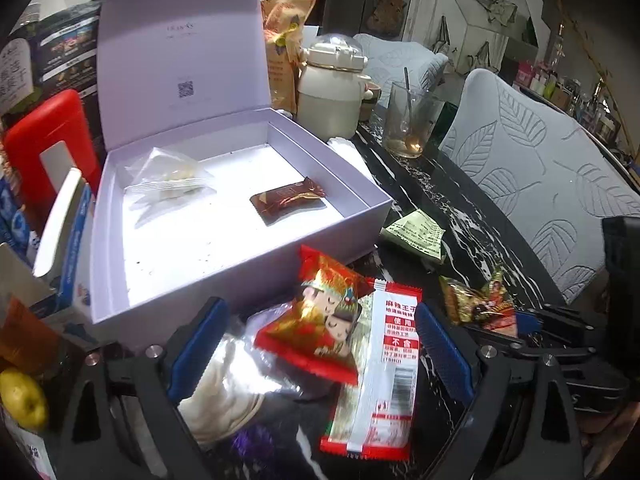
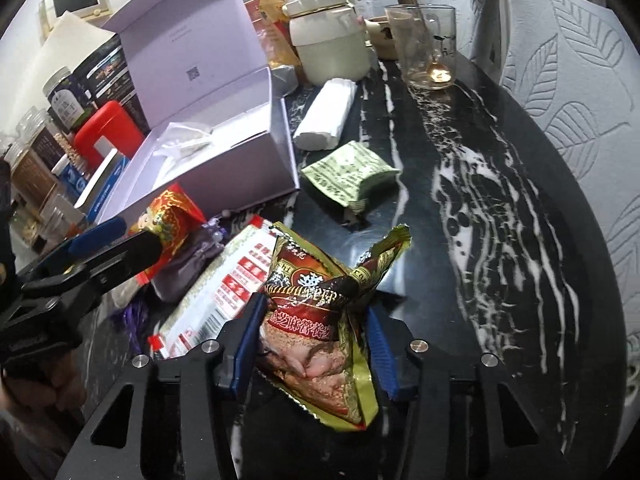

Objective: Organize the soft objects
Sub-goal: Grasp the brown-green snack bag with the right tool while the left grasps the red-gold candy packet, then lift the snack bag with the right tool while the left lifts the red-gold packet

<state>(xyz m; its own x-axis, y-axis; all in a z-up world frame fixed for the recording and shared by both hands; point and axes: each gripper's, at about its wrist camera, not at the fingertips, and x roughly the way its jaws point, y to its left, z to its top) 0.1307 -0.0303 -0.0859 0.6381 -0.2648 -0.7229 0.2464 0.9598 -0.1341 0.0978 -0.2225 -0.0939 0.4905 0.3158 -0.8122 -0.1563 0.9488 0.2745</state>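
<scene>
Between the blue pads of the right hand-held gripper [image 2: 312, 344] sits a gold-and-brown snack packet [image 2: 320, 316], clenched from both sides just above the black marble table [image 2: 480, 208]. Beside it, the left hand-held gripper [image 1: 320, 344] is spread wide and grasps nothing; a red cartoon candy bag [image 1: 320, 320] and a red-and-white snack strip [image 1: 384, 380] lie between its fingers on the table. Just beyond them a green packet [image 2: 348, 176] lies near the open lilac box [image 1: 372, 196], which holds a brown candy bar [image 1: 286, 200] and a clear pouch [image 1: 168, 180]. Farther back stand a cream kettle [image 1: 332, 96] and a glass [image 1: 410, 120].
</scene>
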